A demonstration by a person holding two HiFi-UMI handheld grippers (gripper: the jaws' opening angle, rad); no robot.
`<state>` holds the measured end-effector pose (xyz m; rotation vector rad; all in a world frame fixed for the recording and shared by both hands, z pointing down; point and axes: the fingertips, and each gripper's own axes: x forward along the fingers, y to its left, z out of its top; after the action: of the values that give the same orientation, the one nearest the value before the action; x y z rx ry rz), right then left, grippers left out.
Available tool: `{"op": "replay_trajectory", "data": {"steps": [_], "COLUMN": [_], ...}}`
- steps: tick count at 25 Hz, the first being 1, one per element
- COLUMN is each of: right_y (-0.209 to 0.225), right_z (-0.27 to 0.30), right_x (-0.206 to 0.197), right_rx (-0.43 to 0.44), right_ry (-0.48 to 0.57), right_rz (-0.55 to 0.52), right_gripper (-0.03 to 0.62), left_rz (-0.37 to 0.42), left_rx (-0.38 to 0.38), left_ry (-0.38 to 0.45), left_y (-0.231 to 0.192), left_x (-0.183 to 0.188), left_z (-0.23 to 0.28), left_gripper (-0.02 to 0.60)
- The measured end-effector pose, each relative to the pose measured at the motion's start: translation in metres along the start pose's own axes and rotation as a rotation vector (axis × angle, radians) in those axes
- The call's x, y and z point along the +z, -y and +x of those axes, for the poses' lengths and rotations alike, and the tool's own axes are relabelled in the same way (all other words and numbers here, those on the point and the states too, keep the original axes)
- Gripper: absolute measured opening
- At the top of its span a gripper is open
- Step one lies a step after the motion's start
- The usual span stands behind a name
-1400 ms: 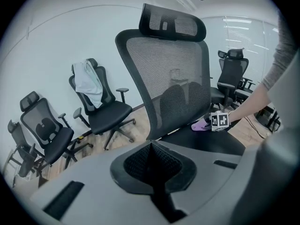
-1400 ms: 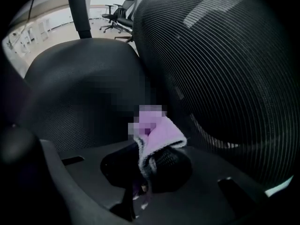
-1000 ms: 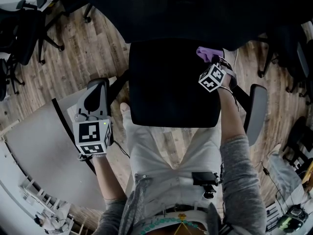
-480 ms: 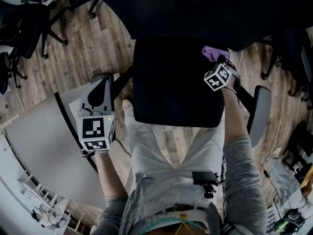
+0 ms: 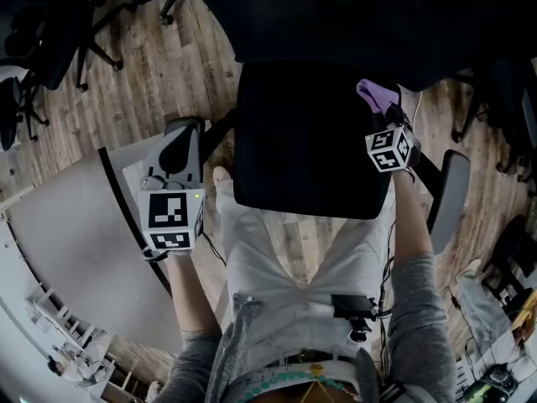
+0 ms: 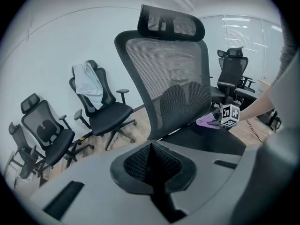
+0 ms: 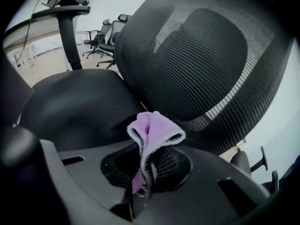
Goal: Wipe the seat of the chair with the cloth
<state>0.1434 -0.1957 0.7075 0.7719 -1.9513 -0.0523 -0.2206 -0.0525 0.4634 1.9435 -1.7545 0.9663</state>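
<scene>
The black chair seat (image 5: pixel 306 141) lies below me in the head view, its mesh backrest (image 7: pixel 206 55) rising behind it. My right gripper (image 5: pixel 382 112) is shut on a folded lilac cloth (image 7: pixel 152 135), which pokes out ahead of the jaws over the seat's right rear corner (image 5: pixel 376 95). The cloth (image 6: pixel 208 121) also shows far off in the left gripper view. My left gripper (image 5: pixel 178 162) hangs left of the seat over the floor, jaws closed together with nothing between them (image 6: pixel 152 172).
The chair's armrests (image 5: pixel 449 196) flank the seat. Other black office chairs (image 6: pixel 101 109) stand on the wood floor to the left, one draped with a white garment (image 6: pixel 89 83). A grey curved tabletop (image 5: pixel 75 250) lies at lower left. My legs stand at the seat's front edge.
My right gripper with the cloth has slid rightward and a little toward me along the seat's right side. The left gripper drifted slightly right.
</scene>
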Motion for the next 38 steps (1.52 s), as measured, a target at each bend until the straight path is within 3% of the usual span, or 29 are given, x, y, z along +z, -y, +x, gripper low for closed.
{"op": "replay_trajectory", "data": {"steps": [4, 13, 20, 30, 38], "right_y": [-0.003, -0.049, -0.111, -0.190, -0.244], "right_z": [-0.018, -0.047, -0.060, -0.043, 0.002], "right_x": [0.027, 0.096, 0.155, 0.201, 0.217], "right_rx": [0.014, 0.126, 0.235, 0.358, 0.388], "right_ry": [0.110, 0.272, 0.378, 0.417, 0.312], "right_rz": [0.045, -0.046, -0.152, -0.237, -0.369], "right_gripper": [0.048, 0.048, 0.048, 0.048, 0.048], "left_rz": [0.000, 0.000, -0.001, -0.001, -0.001], "left_rx": [0.001, 0.001, 0.001, 0.000, 0.000], "left_ry": [0.000, 0.005, 0.009, 0.005, 0.003], "left_y": [-0.001, -0.003, -0.002, -0.001, 0.001], "left_x": [-0.002, -0.005, -0.007, -0.006, -0.004], "left_z": [0.000, -0.002, -0.004, 0.000, 0.002], "left_gripper": [0.008, 0.008, 0.008, 0.008, 0.008]}}
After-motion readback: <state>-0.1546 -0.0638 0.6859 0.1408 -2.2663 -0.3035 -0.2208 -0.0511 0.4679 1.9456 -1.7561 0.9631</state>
